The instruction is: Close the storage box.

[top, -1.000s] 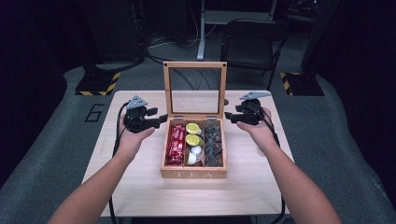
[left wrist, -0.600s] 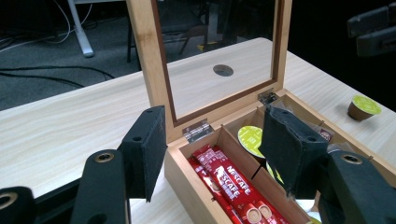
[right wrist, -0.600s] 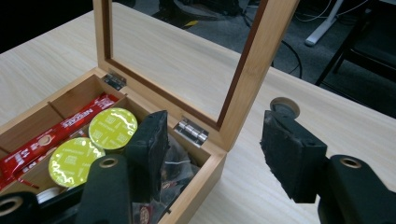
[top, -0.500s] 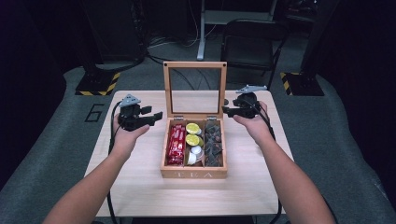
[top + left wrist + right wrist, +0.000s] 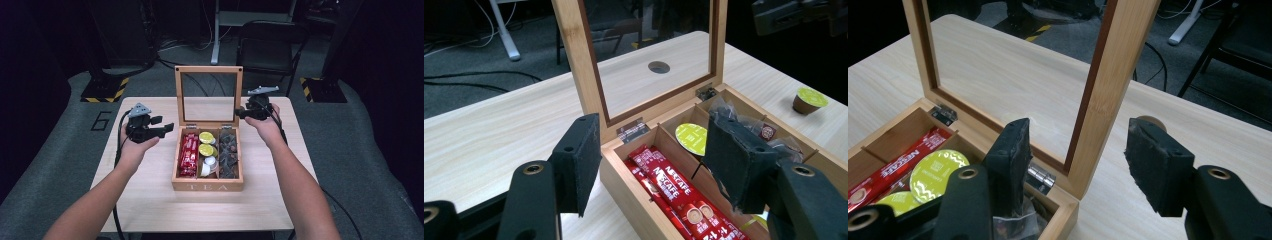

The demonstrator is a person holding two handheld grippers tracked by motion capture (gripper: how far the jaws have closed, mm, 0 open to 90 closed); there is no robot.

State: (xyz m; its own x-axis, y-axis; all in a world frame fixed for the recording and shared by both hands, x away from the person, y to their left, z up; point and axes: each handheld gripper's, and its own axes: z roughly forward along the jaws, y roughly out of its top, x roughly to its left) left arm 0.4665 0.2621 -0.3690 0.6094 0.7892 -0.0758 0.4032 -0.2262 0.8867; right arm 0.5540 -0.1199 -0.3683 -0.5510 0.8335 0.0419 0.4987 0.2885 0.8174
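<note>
A wooden tea box [image 5: 207, 186] sits mid-table with its glass lid [image 5: 208, 95] standing upright. It holds red Nescafe sticks [image 5: 671, 186], green-topped capsules [image 5: 206, 143] and dark tea bags [image 5: 229, 152]. My left gripper [image 5: 167, 128] hovers open just left of the box's back left corner, jaws wide with nothing between them [image 5: 654, 160]. My right gripper [image 5: 241, 114] is open at the lid's right edge. Its pads straddle the lid's wooden side frame [image 5: 1098, 90] without touching it [image 5: 1083, 160].
One loose green-topped capsule [image 5: 808, 100] stands on the table right of the box. The light wood table [image 5: 150, 200] has bare room in front and at both sides. A dark chair [image 5: 270, 47] and floor cables lie beyond the far edge.
My right gripper has edged left and farther away, up to the lid's right edge. My left gripper has only shifted slightly beside the box.
</note>
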